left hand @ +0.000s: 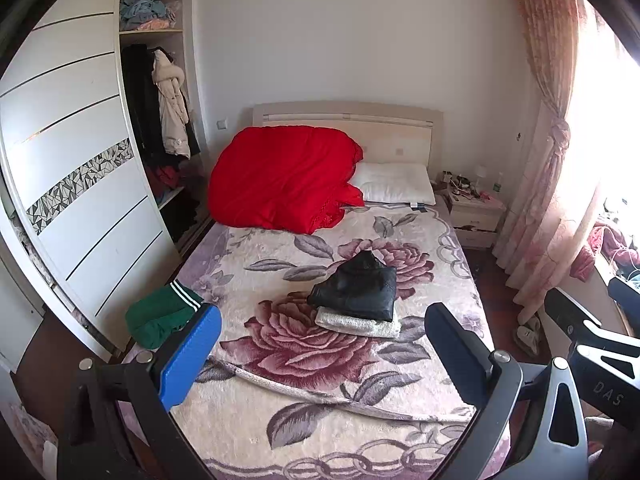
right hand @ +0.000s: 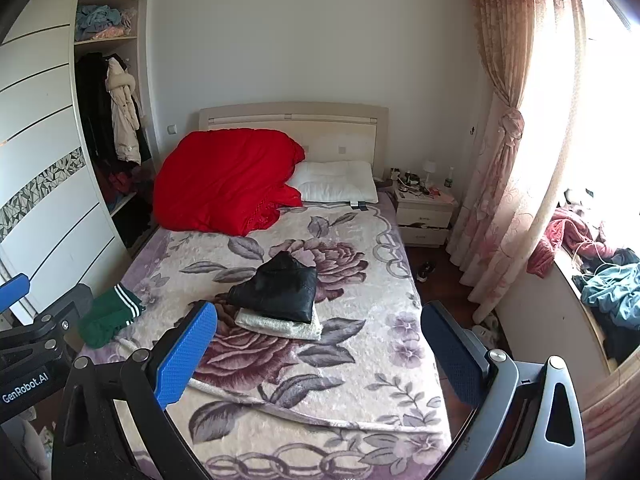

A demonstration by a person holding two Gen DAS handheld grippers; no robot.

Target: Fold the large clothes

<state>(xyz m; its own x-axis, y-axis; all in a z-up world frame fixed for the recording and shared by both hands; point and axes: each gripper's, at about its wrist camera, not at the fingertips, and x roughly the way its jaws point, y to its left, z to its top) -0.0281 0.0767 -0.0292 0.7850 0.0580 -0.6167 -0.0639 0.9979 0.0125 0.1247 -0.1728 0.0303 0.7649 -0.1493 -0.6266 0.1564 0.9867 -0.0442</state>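
Floral bed, left tongs wide apart, right tongs likewise, both empty

We count one bed ahead of both tongs. Three garments on it — a black jacket folded on top of a white folded piece, midway between the fingers, plus one green garment just beyond the left tong's left finger. One red quilt, one white pillow, far ahead. One nightstand, one tied curtain — off right.
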